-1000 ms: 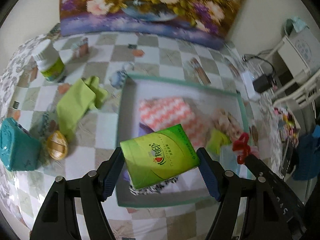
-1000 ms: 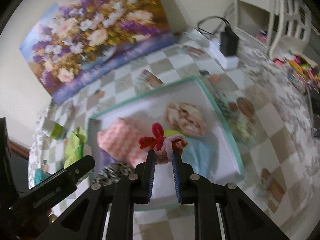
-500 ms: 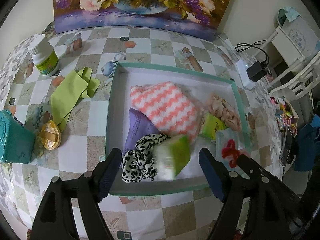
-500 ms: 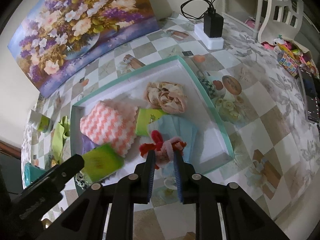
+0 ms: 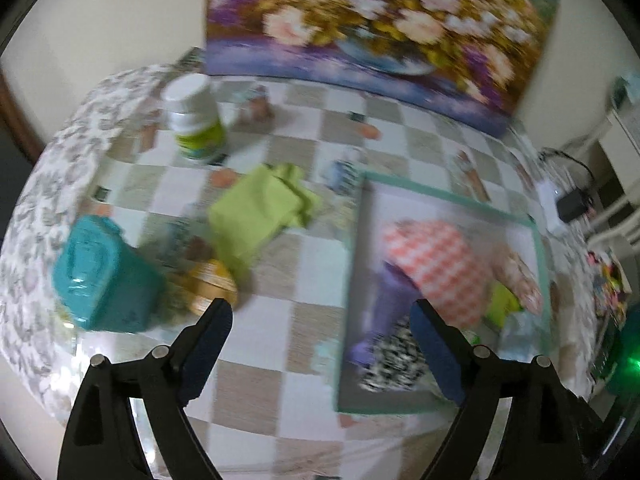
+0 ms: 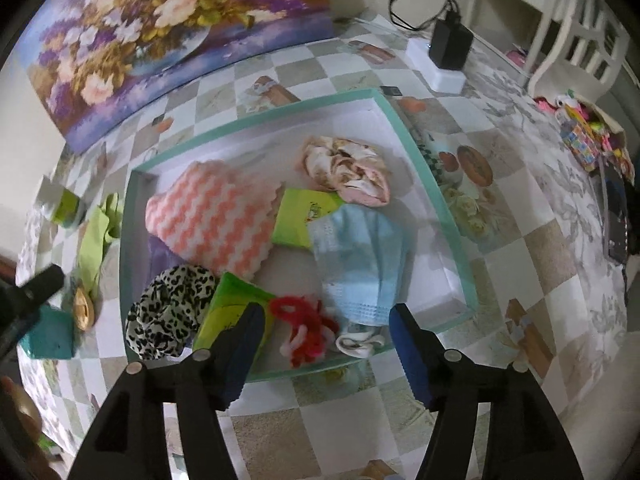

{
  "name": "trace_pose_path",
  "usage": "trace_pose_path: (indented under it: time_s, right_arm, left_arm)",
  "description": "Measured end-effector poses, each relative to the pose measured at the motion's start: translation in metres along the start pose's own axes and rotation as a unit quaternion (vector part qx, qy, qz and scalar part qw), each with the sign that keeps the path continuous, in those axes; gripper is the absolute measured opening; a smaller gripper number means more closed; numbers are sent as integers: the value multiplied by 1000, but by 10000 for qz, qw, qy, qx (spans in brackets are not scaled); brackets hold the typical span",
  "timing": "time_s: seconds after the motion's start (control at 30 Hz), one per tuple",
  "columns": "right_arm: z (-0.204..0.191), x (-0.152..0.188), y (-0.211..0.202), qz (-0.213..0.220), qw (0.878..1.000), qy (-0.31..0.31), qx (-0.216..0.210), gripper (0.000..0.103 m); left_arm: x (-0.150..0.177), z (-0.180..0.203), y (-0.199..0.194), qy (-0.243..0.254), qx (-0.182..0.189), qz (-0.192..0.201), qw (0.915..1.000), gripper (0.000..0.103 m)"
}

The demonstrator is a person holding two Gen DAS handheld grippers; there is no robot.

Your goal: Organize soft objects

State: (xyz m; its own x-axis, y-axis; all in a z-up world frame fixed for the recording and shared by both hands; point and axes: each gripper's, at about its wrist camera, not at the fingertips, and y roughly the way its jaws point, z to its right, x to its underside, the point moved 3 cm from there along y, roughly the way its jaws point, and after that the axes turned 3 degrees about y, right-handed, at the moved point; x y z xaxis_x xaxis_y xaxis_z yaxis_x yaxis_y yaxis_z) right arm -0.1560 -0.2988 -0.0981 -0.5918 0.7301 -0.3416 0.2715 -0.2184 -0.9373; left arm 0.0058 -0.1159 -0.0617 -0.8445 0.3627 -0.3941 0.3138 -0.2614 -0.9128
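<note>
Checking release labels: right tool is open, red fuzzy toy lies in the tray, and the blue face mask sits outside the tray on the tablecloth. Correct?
One error. The blue face mask lies inside the tray, not on the tablecloth, as the right wrist view shows. The right tool is open, and the red fuzzy toy does lie in the tray.

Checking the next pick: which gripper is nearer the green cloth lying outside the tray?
Left. The left gripper hangs open just short of the green cloth; the right gripper is open over the tray.

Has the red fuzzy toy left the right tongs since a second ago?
Yes. The red fuzzy toy dropped from the just-opened right tongs into the tray, beside the blue mask.
</note>
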Motion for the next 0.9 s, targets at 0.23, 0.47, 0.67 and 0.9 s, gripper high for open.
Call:
trace_pose_path:
  time_s: [0.23, 0.47, 0.67, 0.9]
  right_arm:
    - [-13, -4, -11, 371, 9992, -163, -34, 84]
    - [-32, -5, -24, 717, 9967, -296, -230, 87]
    - [-50, -2, -28, 860, 9939, -540, -438, 87]
    - [-66, 2, -30, 901, 9908, -733, -692, 87]
  left_arm:
    - [-9, -37, -3, -424, 25, 14, 9991, 91]
    - [-5, -41, -2, -572, 153, 12, 9982, 91]
    - [3, -46, -2, -743, 221, 77, 9970, 91]
    - [15, -57, 2, -989, 328, 70, 9945, 92]
